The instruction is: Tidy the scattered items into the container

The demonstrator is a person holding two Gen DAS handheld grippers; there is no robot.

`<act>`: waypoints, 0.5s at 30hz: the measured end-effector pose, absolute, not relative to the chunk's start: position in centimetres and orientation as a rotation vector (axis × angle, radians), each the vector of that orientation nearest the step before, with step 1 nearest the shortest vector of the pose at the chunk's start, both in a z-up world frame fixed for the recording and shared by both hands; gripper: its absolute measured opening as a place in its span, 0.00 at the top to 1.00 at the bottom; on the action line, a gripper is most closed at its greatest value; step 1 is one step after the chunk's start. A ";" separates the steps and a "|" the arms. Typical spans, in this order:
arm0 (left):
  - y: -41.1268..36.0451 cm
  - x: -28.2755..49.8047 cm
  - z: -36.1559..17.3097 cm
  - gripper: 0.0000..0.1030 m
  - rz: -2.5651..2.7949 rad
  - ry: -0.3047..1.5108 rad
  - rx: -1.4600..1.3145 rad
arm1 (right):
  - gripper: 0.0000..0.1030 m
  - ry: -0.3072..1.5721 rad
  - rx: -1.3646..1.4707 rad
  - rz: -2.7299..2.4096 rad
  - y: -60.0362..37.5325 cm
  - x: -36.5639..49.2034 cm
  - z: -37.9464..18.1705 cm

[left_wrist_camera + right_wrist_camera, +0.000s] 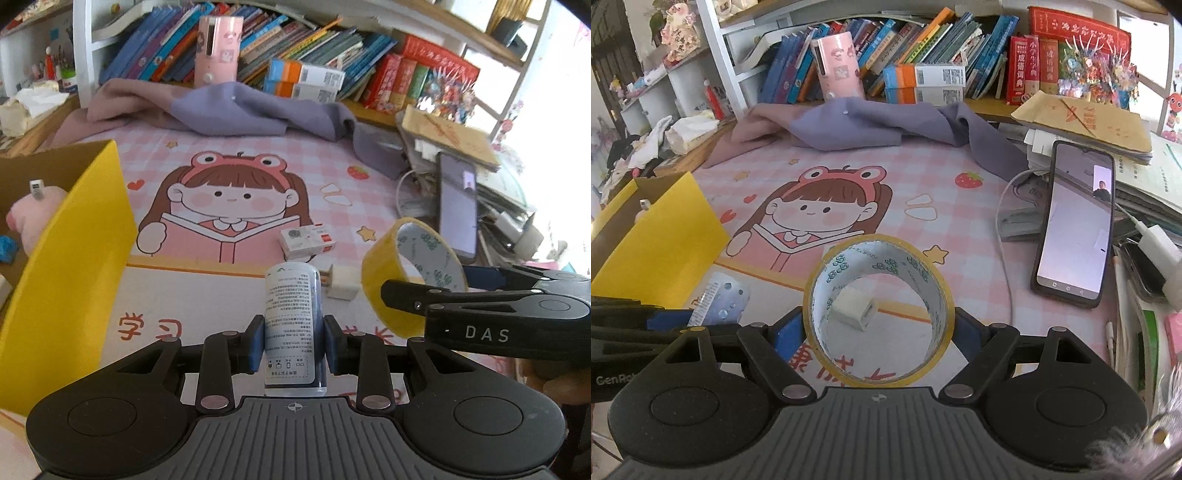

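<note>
the left gripper [293,341] has its jaws clenched on a little white bottle [293,325] with tiny print on it. the bottle stands upright between the blue pads, lifted off the bench [207,295].

the right gripper [879,326] has its jaws grasping a roll of yellow tape [879,314]. the roll is wide, so the jaws stand far apart, one pad on each side of it. the roll's hole faces the camera, and through the hole you can see a small white plug cube [853,308] lying on the bench. in the left wrist view the same tape roll is to the right of the bottle, and the plug cube sits just behind the bottle.

a bit farther back on the bench lies a small white and red box [306,242]. it rests on a pink mat with a cartoon girl [231,199] reading a book.

on the left side stands the yellow box [74,251]. it is open on top and something soft and pink [33,218] is inside it.

a phone [1075,221] leans up on the right. behind the mat lies a purple cloth [871,125], and behind that a row of books [905,44].
</note>
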State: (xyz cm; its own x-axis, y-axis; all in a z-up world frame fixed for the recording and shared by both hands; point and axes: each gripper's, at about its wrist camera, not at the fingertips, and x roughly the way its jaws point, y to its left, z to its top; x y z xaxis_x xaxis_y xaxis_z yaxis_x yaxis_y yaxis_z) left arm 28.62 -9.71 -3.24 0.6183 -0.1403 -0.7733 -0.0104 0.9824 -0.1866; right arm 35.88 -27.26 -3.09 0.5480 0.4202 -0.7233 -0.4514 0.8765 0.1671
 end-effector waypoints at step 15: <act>-5.0 21.6 -1.6 0.70 -0.198 0.828 -0.225 | 0.22 0.787 -0.040 0.411 -24.9 27.8 -0.6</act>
